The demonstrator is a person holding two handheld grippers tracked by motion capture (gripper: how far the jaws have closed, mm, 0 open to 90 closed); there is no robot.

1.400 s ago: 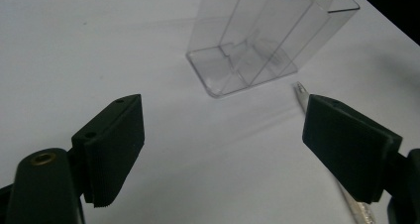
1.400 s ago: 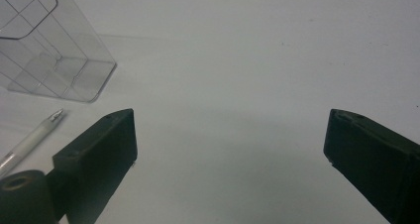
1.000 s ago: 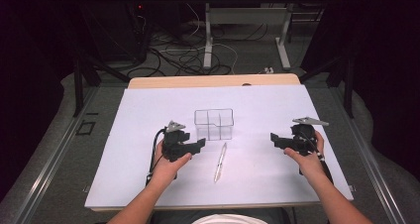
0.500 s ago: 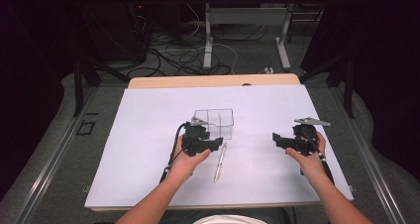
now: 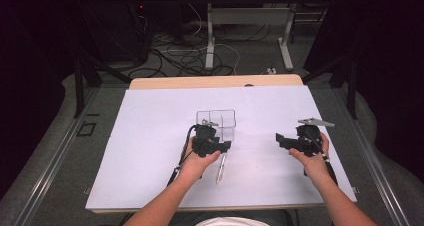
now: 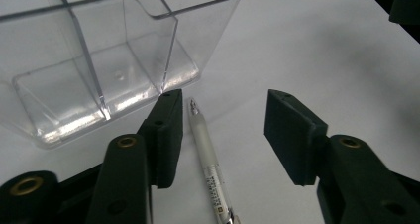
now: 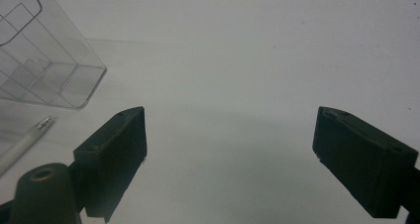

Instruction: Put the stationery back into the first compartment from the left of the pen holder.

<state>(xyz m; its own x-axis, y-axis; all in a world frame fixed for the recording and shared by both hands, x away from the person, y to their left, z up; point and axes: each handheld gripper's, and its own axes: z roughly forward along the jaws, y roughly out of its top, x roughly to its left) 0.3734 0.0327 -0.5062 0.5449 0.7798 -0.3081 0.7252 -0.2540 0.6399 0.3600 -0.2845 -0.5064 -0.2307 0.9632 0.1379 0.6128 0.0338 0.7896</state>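
Note:
A translucent white pen [image 5: 219, 172] lies on the white sheet, its tip near a clear divided box [image 5: 220, 119]. My left gripper [image 5: 223, 148] is low over the pen, just in front of the box. In the left gripper view the pen [image 6: 208, 157] lies between the two pads, close to one pad [image 6: 166, 135] and not pressed by either. These jaws have just been closing and still stand open around the pen. My right gripper [image 5: 280, 138] hovers open over bare sheet at the right, with nothing between its jaws [image 7: 230, 135]. The box [image 7: 42, 60] and pen tip [image 7: 29, 135] lie off to its side.
The white sheet [image 5: 140, 151] covers a wooden table [image 5: 215, 81]. Dark floor with cables and table legs lies beyond the far edge. A metal rail runs along each side of the table.
My left hand has moved right, from bare sheet to the pen by the box, and its jaws have narrowed around the pen. The right gripper has stayed in place.

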